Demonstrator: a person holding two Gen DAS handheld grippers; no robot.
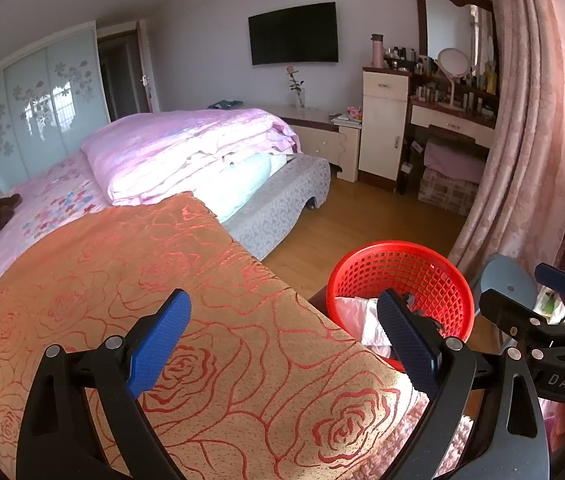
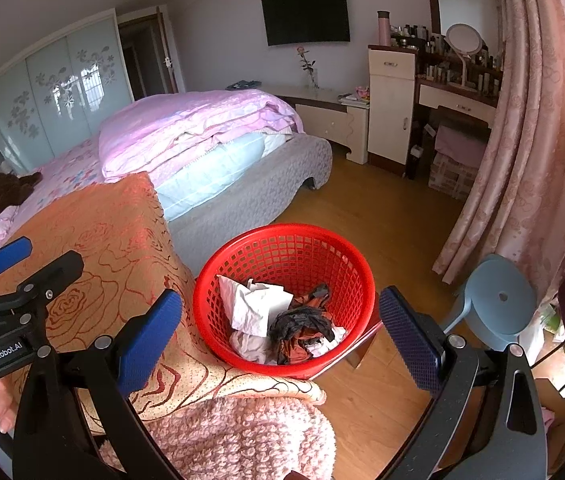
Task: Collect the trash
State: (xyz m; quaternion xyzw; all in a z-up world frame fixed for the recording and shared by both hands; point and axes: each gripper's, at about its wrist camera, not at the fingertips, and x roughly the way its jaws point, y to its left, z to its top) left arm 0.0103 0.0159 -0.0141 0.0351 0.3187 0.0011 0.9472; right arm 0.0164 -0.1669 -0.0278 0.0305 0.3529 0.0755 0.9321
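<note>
Here, label by label:

Left tongs (image 1: 282, 344): my blue pads stand wide apart with nothing between them, hanging over the near part of the orange rose-patterned blanket (image 1: 130, 280).

Right tongs (image 2: 282, 338): also spread wide and holding nothing, poised above the red basket (image 2: 282, 236), whose near rim sits between my pads.

Red basket: it stands just right of the bed's near edge, and the blanket edge touches its left side. It seems to sit on a low dark stand, though most of that is hidden.

Trash (image 2: 282, 320): crumpled white paper, a dark wad and some orange-black wrapping lie in the basket bottom, well below the rim.

Blanket edge: the orange blanket drops off the bed toward the basket; a pink fluffy throw (image 2: 234, 432) hangs below it, near.

Blue stool (image 2: 498, 304): right of the basket, apart from it, with bare wood floor (image 2: 382, 216) between.

Open room: the floor runs clear from the basket to the far dressing desk (image 2: 454, 100), bounded on the right by the pink curtain (image 2: 522, 140) and on the left by the grey bed base.

Far bed: folded pink quilts (image 1: 186, 148) piled up.
</note>
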